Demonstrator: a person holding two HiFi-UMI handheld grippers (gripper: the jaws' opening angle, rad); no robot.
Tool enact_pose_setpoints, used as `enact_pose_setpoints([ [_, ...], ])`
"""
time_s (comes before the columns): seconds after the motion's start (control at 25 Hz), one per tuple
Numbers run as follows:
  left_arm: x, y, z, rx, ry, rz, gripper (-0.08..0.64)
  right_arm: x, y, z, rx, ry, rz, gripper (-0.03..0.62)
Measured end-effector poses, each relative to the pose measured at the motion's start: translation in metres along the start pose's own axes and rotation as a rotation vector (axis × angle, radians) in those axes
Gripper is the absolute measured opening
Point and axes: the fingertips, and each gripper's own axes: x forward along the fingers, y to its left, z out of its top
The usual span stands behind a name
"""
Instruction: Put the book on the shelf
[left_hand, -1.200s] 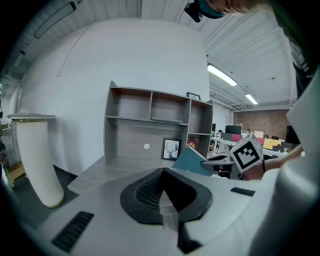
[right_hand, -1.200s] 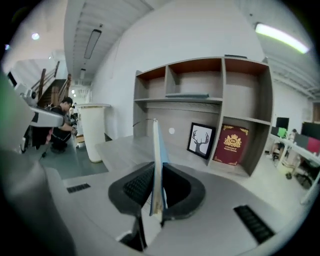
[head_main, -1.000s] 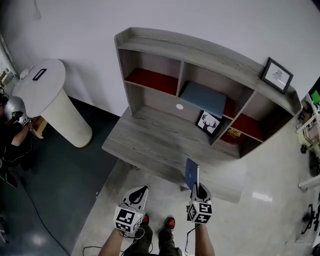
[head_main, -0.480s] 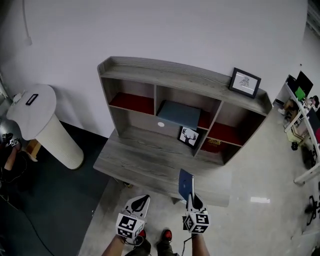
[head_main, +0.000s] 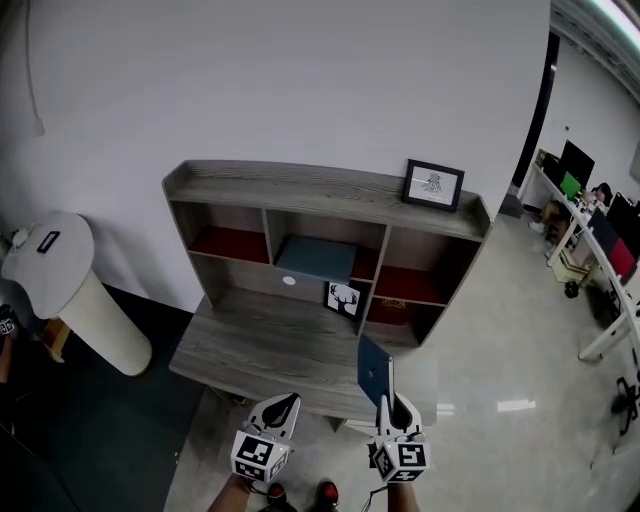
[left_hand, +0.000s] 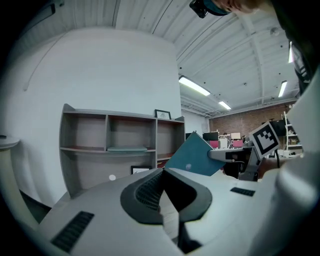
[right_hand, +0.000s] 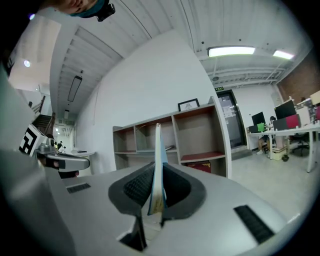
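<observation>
The right gripper (right_hand: 156, 202) pinches the blue book (right_hand: 158, 150) by its lower end, jaws pressed on both covers, so the book stands upright and edge-on in front of the shelf (head_main: 320, 195), apart from it. The left gripper (head_main: 281, 403), also short of the shelf, has its jaws pressed together on nothing.

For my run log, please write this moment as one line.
right gripper: shut on blue book, upright | left gripper: shut, empty | shelf: ahead, book not yet on it
</observation>
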Motion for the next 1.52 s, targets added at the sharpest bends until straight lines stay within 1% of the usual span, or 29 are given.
enact_pose_setpoints([
  [0.2, 0.017, -0.016, 0.017, 0.019, -0.029, 0.002, 0.005, -0.007, -0.026, 0.032, -0.004, -0.075, -0.010, 0.061],
  [0.36, 0.031, -0.029, 0.029, 0.013, -0.054, 0.000, 0.005, -0.009, -0.047, 0.055, 0.005, -0.104, -0.016, 0.061],
  [0.56, 0.050, -0.042, 0.044, 0.020, -0.078, -0.001, 0.005, -0.008, -0.076, 0.076, -0.030, -0.165, -0.023, 0.061],
  [0.84, 0.087, -0.048, 0.065, 0.052, -0.093, -0.040, 0.005, 0.007, -0.112, 0.096, -0.076, -0.249, -0.064, 0.061],
  [0.96, 0.108, -0.047, 0.074, 0.049, -0.109, -0.079, 0.005, 0.018, -0.124, 0.104, -0.093, -0.274, -0.089, 0.061],
  [1.2, 0.165, -0.031, 0.085, 0.072, -0.109, -0.167, 0.005, 0.053, -0.150, 0.115, -0.079, -0.285, -0.180, 0.061],
  [1.36, 0.198, -0.021, 0.096, 0.077, -0.107, -0.228, 0.005, 0.073, -0.166, 0.124, -0.115, -0.316, -0.239, 0.061],
  [1.52, 0.226, -0.016, 0.099, 0.084, -0.100, -0.287, 0.005, 0.094, -0.180, 0.126, -0.122, -0.319, -0.297, 0.061],
])
